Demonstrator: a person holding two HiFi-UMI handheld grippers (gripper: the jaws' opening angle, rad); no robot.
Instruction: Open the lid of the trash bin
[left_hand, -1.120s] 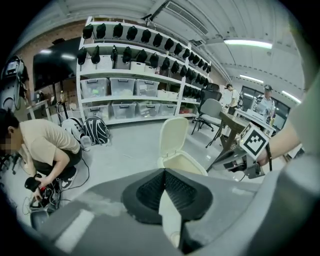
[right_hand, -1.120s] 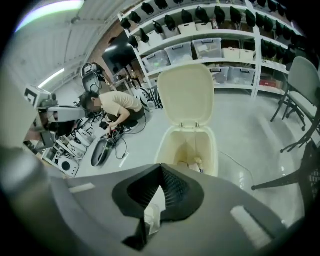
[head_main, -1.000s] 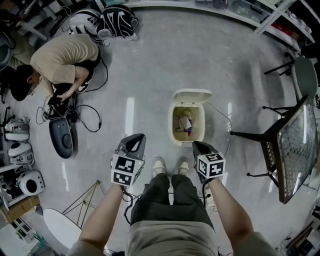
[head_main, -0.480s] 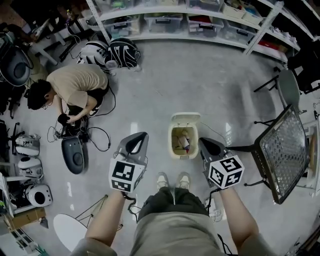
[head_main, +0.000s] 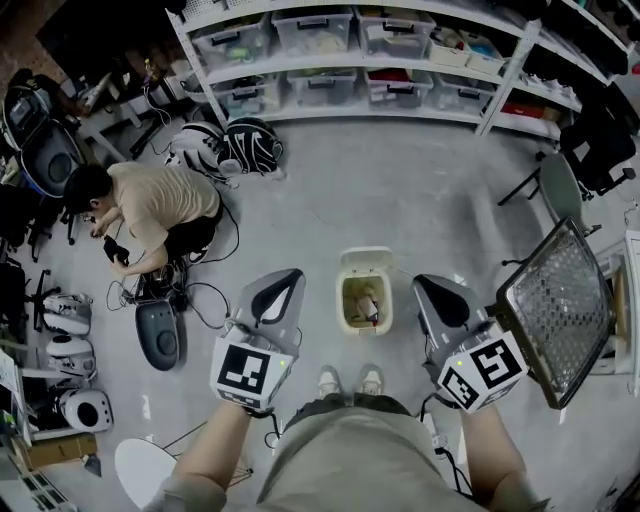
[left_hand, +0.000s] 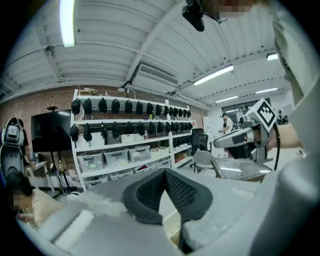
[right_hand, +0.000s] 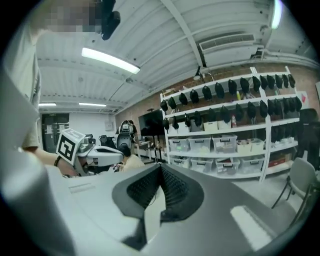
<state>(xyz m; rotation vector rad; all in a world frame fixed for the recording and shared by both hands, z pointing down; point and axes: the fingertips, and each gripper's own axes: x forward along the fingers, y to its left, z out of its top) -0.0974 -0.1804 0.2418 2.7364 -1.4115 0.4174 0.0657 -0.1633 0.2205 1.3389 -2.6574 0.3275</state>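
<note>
The small cream trash bin (head_main: 349, 318) stands on the grey floor just ahead of my shoes, its lid (head_main: 366, 262) tipped up and back, with rubbish visible inside. My left gripper (head_main: 285, 279) hangs in the air to the bin's left, and my right gripper (head_main: 429, 285) to its right; both are well above the bin and touch nothing. In the left gripper view the jaws (left_hand: 164, 171) meet at their tips with nothing between them. The right gripper (right_hand: 161, 166) shows the same in its own view, pointing out at the room.
A person (head_main: 150, 205) crouches at the left among cables and a dark device (head_main: 160, 335). Shelving with plastic boxes (head_main: 330, 40) lines the far wall. A tilted mesh panel on dark legs (head_main: 555, 310) stands close on the right. Helmets (head_main: 235, 145) lie by the shelves.
The head view has lifted, so the bin looks smaller and the shelves have come into sight. Both grippers have risen toward the camera and spread apart. The lid stays open.
</note>
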